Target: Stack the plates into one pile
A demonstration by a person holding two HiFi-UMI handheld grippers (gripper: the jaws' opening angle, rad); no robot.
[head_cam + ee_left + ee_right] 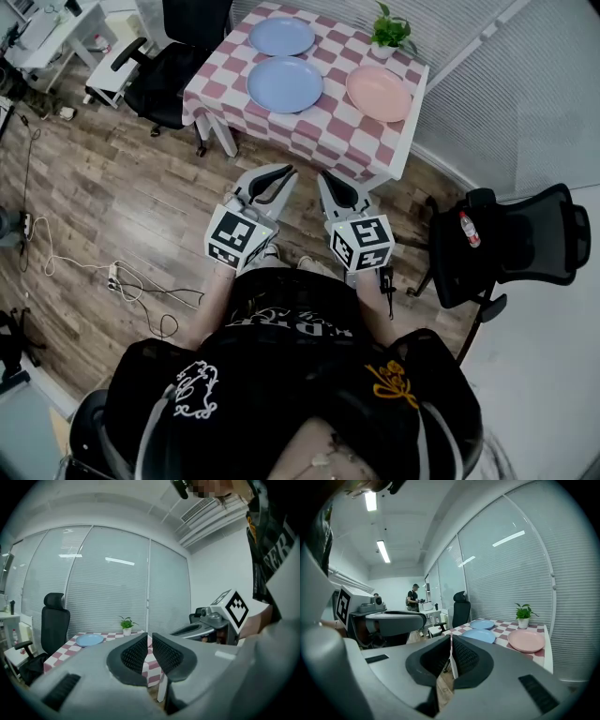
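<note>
Stacking has not begun, by my reading; this is the approach. Three plates lie apart on the checked table [323,127] at the upper middle of the head view: a far blue plate [281,36], a near blue plate [285,84] and a pink plate [379,93] to its right. Next, one gripper must open and take a plate's rim. The left gripper [284,172] and right gripper [324,178] hang mid-frame, short of the table — jaws pressed together, empty, touching nothing.
</note>
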